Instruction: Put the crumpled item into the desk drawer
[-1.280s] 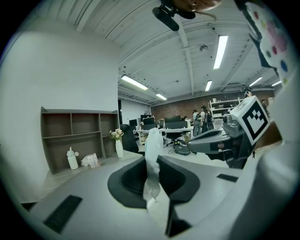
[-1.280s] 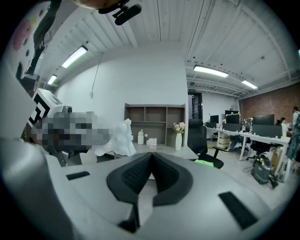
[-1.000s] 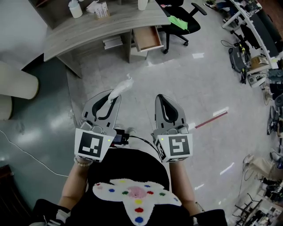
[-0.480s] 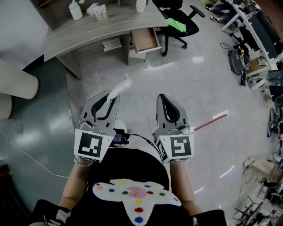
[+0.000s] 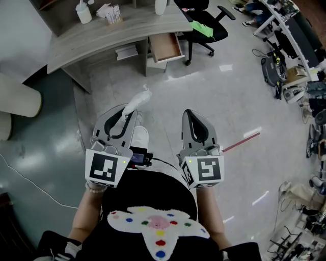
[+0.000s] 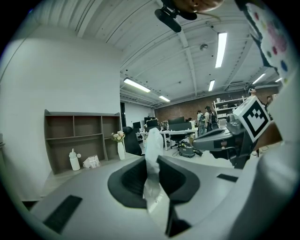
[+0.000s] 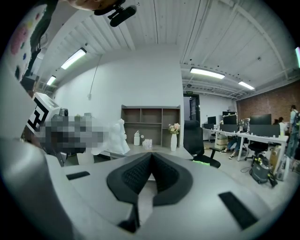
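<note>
Since a second ago the floor has slid a little under us and a white shoe [image 5: 140,136] now shows beneath the left gripper [image 5: 130,109]; both grippers sit in almost the same place in the head view. The left gripper's jaws are closed on the crumpled wad [image 5: 137,101]. They pinch its lower part while the pale, twisted top sticks out past the tips, pointing toward the desk [image 5: 117,28]. In the left gripper view the wad stands upright between the dark pads. The right gripper [image 5: 189,114] is level with the left one and just beside it, its jaws pressed together with nothing between them. The drawer [image 5: 165,47] is pulled open at the desk's right end, well apart from the wad, and we see its bare wooden inside. A black chair [image 5: 204,23] with a green patch on the seat stands just right of the drawer. On the desk top stand a white bottle [image 5: 83,10] and a small box of papers [image 5: 113,12]. A red and white stick [image 5: 242,141] lies on the floor to the right.
</note>
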`<state>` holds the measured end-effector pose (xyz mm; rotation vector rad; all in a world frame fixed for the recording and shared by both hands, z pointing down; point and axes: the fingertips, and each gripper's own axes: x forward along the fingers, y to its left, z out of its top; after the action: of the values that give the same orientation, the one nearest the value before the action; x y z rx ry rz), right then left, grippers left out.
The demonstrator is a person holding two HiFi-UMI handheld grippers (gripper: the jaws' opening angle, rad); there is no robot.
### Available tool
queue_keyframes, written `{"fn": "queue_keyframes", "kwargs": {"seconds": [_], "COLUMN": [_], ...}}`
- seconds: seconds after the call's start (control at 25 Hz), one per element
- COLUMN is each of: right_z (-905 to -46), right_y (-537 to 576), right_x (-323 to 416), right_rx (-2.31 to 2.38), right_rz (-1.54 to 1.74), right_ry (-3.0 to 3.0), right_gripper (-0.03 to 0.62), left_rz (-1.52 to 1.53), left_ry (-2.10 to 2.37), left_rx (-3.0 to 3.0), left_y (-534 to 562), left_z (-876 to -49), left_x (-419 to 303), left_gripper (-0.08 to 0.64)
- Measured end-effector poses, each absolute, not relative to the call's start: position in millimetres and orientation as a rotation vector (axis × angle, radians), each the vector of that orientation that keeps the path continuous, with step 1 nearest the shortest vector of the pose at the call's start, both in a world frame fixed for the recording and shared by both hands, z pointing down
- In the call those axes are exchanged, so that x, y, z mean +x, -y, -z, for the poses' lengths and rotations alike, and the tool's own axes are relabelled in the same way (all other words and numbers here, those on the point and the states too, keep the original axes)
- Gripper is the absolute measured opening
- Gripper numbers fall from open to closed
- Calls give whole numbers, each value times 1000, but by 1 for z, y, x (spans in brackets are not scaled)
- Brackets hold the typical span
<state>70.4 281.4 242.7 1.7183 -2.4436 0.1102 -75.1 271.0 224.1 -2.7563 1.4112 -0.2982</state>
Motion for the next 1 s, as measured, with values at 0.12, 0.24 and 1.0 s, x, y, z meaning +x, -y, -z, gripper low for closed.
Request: {"fn": "queue_keyframes", "kwargs": {"seconds": [0.12, 0.24, 1.0], "right_z": [-241, -238, -237], "right_y": [-266, -247, -109], "right_x": [68, 68, 74], "right_rx": [1727, 1753, 1825], "right_rz": [-87, -76, -137], "right_ry": [2432, 2417, 2300], "right_gripper": [5, 5, 5], "left_rz": [285, 278, 280], "left_ry": [-1395, -1366, -1235], "left_rx": [-2769, -2776, -2846], "left_y": [-255, -233, -74], "left_z": [-225, -224, -220], "left_x": [-77, -77, -71], "left_gripper": [58, 58, 58]}}
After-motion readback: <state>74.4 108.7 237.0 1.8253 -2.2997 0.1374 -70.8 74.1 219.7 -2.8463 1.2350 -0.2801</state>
